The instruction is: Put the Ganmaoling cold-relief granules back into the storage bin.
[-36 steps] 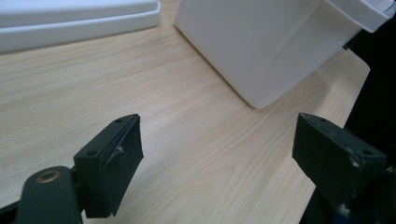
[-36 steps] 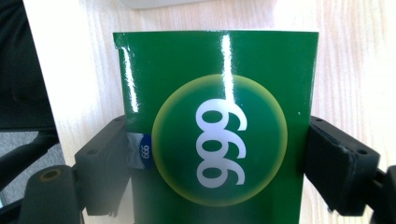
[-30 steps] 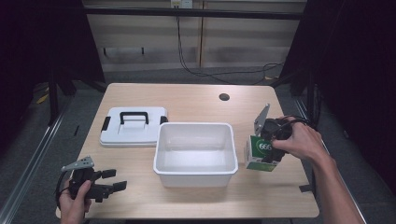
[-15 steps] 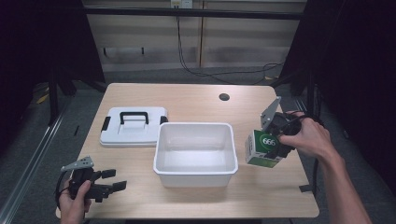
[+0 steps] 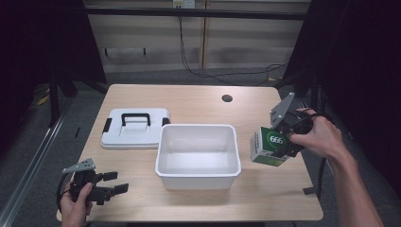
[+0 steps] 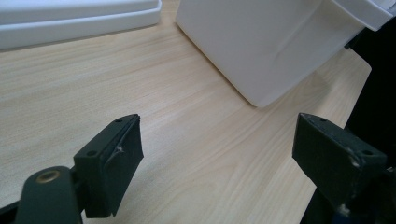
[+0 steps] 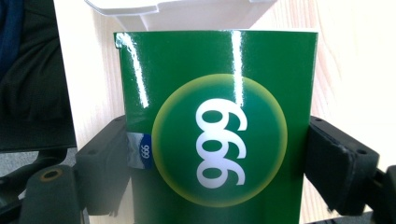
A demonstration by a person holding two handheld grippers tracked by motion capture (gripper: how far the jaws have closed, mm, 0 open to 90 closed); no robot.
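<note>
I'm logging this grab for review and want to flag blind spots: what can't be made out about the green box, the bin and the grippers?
- Green box, right gripper view: its lower part is cut off by the bottom edge.
- Same box, high view: the right gripper and hand cover its far side.
- White bin, left gripper view: its inside is hidden by its own wall.
- Left gripper, high view: its pads are too small to read.

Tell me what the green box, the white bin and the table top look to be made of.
Green box: probably glossy printed card; streaks of light glare run down its flat face.
White bin: likely moulded plastic, smooth and slightly shiny, with a rolled rim.
Table top: pale wood or wood-look laminate, matt; fine straight grain lines show in the left gripper view.
</note>
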